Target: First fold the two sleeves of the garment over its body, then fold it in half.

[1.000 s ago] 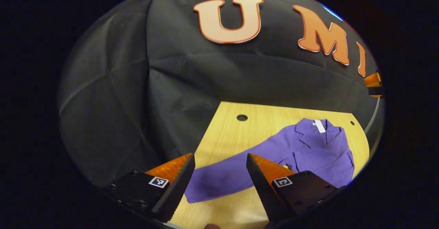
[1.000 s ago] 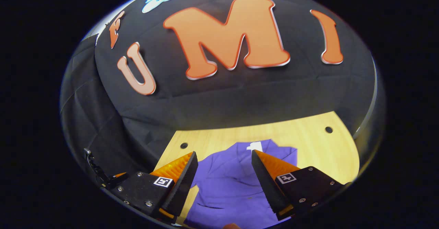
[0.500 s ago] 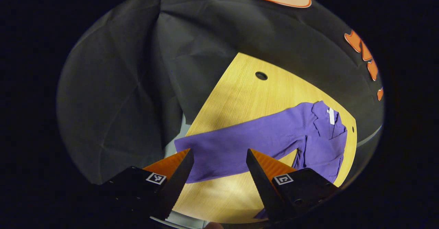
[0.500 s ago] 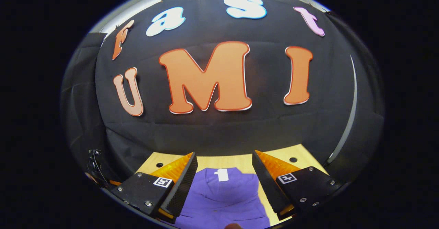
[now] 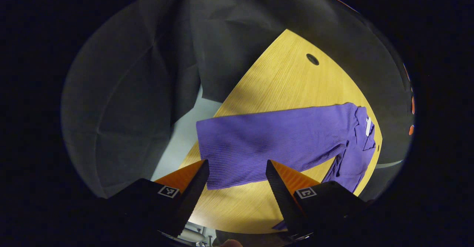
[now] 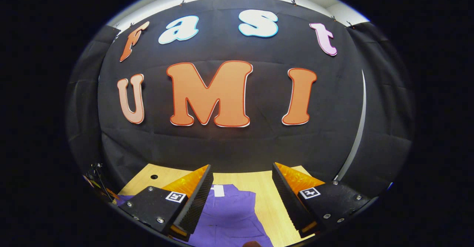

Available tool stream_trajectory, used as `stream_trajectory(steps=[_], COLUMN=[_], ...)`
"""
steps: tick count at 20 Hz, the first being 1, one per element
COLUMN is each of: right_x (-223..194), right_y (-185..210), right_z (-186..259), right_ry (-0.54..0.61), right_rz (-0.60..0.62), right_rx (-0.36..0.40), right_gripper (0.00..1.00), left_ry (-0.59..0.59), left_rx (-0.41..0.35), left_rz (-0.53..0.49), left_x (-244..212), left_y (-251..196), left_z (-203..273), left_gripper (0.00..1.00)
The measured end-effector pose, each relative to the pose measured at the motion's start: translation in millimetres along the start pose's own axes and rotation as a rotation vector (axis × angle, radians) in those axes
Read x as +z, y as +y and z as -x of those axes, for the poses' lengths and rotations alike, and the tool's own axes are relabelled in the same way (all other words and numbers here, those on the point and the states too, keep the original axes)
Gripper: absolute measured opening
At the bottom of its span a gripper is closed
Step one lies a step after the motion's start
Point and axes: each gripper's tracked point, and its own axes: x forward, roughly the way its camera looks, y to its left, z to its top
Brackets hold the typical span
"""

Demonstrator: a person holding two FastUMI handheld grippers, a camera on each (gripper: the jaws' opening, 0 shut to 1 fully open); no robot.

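Below, in the left gripper view, the purple rib-knit garment (image 5: 296, 139) lies flat on the pale wood-grain table (image 5: 285, 80), one long rectangular sleeve (image 5: 259, 143) stretched to the table's near-left edge, collar w/ a small white neck tag (image 5: 367, 126) (print too small to read) at far right. Left gripper (image 5: 237, 182), fingers apart, nothing between them, hangs over the cuff end; vs. 0.5 s ago the sleeve sits higher and squarer in view. In the right gripper view the right gripper (image 6: 242, 191), fingers also apart and empty, is above the collar area, and vs. 0.5 s ago the tag has shifted left, beside its left finger.
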Motion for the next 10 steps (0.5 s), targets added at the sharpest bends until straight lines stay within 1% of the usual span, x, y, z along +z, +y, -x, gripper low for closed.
stream_trajectory(steps=[1,2,6,7,8,9,10], right_x=[-3.3,-5.4,-11.8,-11.8,-11.7,-11.2,-11.7], right_y=[-2.7,-4.1,-6.9,-6.2,-5.3,-5.6,-7.1], right_z=[1.6,3.4,5.3,5.7,5.9,6.2,6.5], right_ry=[0.006,0.011,0.033,0.036,0.037,0.036,0.036], right_rz=[0.001,0.002,0.009,0.008,0.008,0.011,0.015], right_rx=[-0.009,-0.011,-0.021,-0.018,-0.015,-0.014,-0.017], right_gripper=[1.00,0.95,0.95,1.00,1.00,0.95,0.95], left_ry=[0.008,0.009,0.054,0.061,0.068,0.068,0.065], left_rx=[0.015,0.030,0.055,0.058,0.065,0.081,0.093], left_rz=[0.010,0.020,0.044,0.052,0.057,0.058,0.043], left_x=[-0.2,0.8,-2.4,-2.4,-2.5,-1.7,1.5], left_y=[5.8,11.8,18.1,18.2,19.4,20.4,20.1], left_z=[-4.6,-7.0,-23.3,-25.1,-26.8,-24.6,-26.2], left_gripper=[0.98,0.99,0.98,0.99,0.98,0.97,0.95])
